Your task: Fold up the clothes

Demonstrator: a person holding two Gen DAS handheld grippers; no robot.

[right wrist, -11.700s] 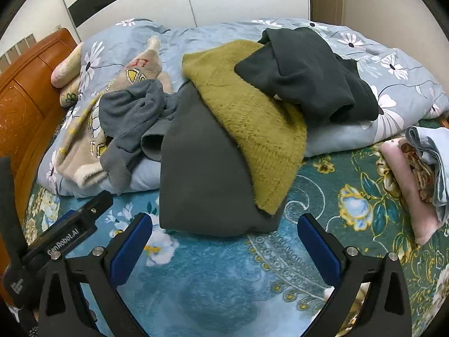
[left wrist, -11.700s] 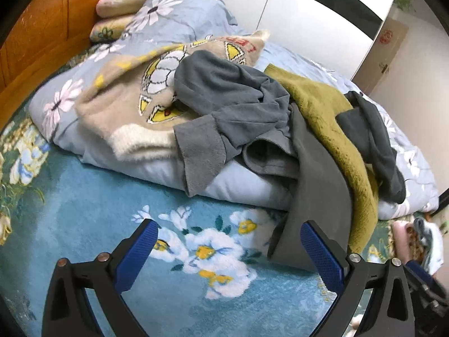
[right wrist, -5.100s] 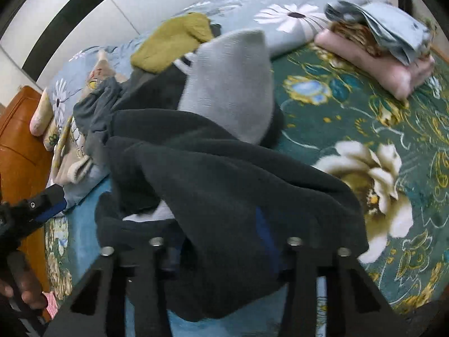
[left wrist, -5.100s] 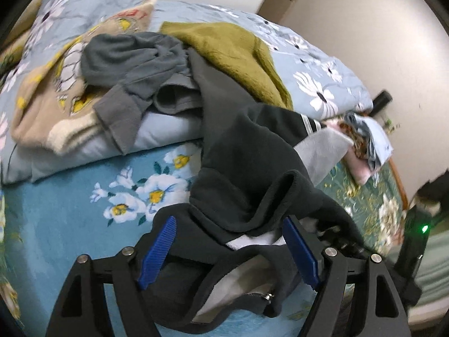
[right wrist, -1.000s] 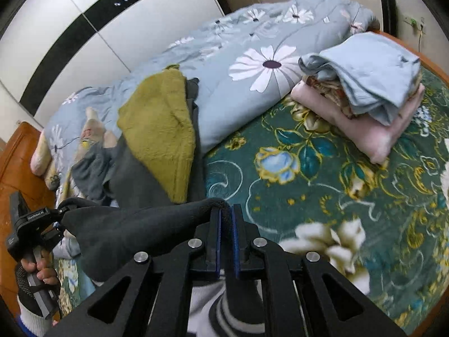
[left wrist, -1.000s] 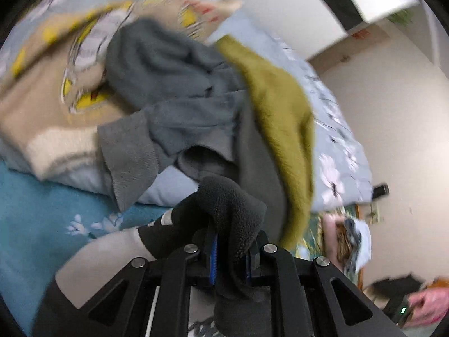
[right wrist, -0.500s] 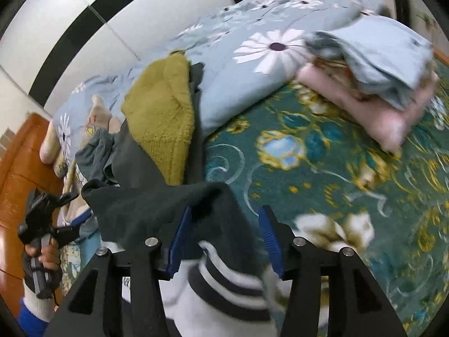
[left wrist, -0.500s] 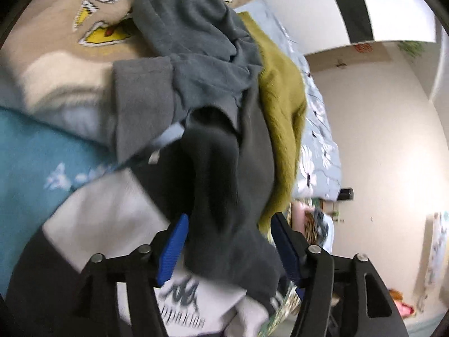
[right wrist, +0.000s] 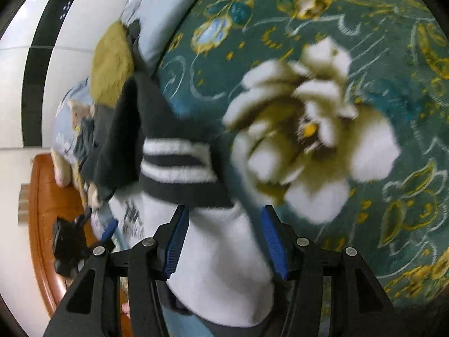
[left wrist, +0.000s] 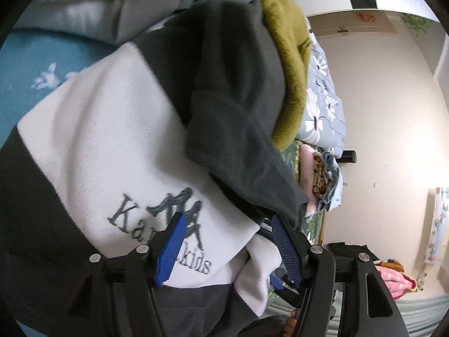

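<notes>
We have the jacket laid out on the bed

Our left gripper (left wrist: 230, 250) and right gripper (right wrist: 224, 244) stand with jaws apart just over the jacket (left wrist: 92, 129), clamping nothing; a second ago both pinched its dark edge. The garment spreads ahead of both, its striped cuff (right wrist: 176, 160) just beyond the right jaws, the pile (left wrist: 286, 64) beyond.

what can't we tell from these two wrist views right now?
- Left wrist: sweatshirt fills the frame; its full outline is cut off by the edges.
- Left wrist: chest lettering is partly covered by the left gripper.
- Right wrist: the bedspread is motion-blurred.
- Right wrist: sweatshirt's lower part is hidden behind the right gripper.
</notes>
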